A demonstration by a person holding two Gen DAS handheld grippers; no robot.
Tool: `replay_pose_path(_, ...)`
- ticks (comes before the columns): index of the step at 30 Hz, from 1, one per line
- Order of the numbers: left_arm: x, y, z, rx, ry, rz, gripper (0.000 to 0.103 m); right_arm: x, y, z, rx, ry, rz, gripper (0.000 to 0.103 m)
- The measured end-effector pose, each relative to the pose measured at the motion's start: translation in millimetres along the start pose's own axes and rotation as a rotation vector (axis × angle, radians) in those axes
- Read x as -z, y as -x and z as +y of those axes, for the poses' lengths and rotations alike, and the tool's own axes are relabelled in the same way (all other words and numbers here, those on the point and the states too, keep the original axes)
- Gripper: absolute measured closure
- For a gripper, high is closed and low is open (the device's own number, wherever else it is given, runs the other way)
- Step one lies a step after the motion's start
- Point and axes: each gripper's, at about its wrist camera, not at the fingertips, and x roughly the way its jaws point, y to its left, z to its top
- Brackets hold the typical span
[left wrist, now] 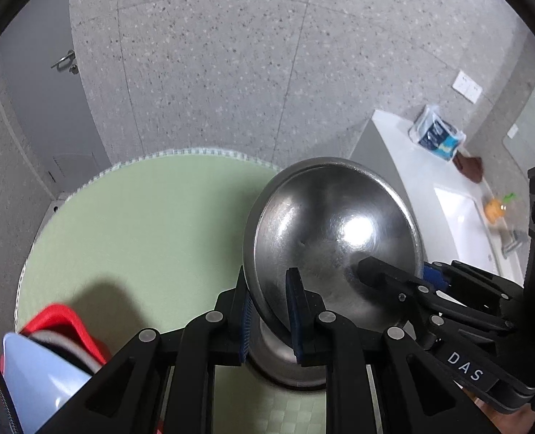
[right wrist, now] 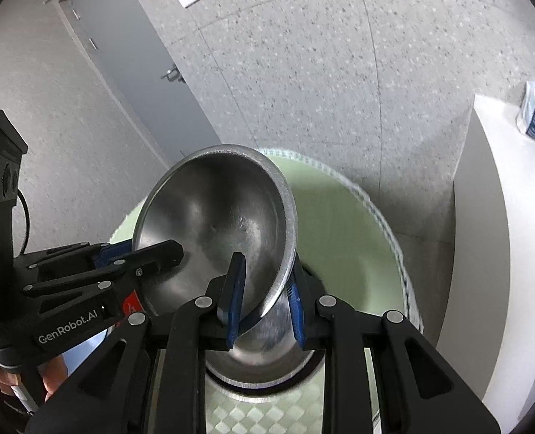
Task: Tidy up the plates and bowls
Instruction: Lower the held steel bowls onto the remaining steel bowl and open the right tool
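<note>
The round green table carries everything. Above the table, a steel bowl is held tilted. The left gripper clamps its rim on one side and the right gripper on the other. A red rack stands left of the bowl.

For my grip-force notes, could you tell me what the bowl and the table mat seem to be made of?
The bowl looks like stainless steel with a brushed, semi-gloss finish: grey metallic sheen, fine scratches, a bright glare spot. The mat appears to be woven plastic or vinyl, matte pale green, with a checkered weave and a stitched edge; the exact fibre is unclear.
</note>
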Motion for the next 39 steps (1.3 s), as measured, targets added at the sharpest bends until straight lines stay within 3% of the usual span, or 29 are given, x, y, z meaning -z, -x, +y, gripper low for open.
replay_pose_path(9,10,-27,-5,0.005,-0.006,0.082,0.089,42,-11,-4,0.025,-0.036,0.068,0.08)
replay_pose_path(17,8,-51,-8,-0.002,0.004,0.128,0.088,53,-21,-7,0.047,-0.037,0.099,0.081)
replay_pose_path(28,7,-63,-22,-0.035,-0.015,0.105,0.088,55,-24,-4,0.067,-0.009,0.102,0.079)
replay_pose_path(33,16,-63,-36,-0.087,-0.065,0.099,0.083,57,-22,2,0.094,0.016,0.104,0.077)
replay_pose_path(39,21,-65,-45,-0.089,-0.072,0.102,0.075,58,-17,2,0.105,0.017,0.102,0.074)
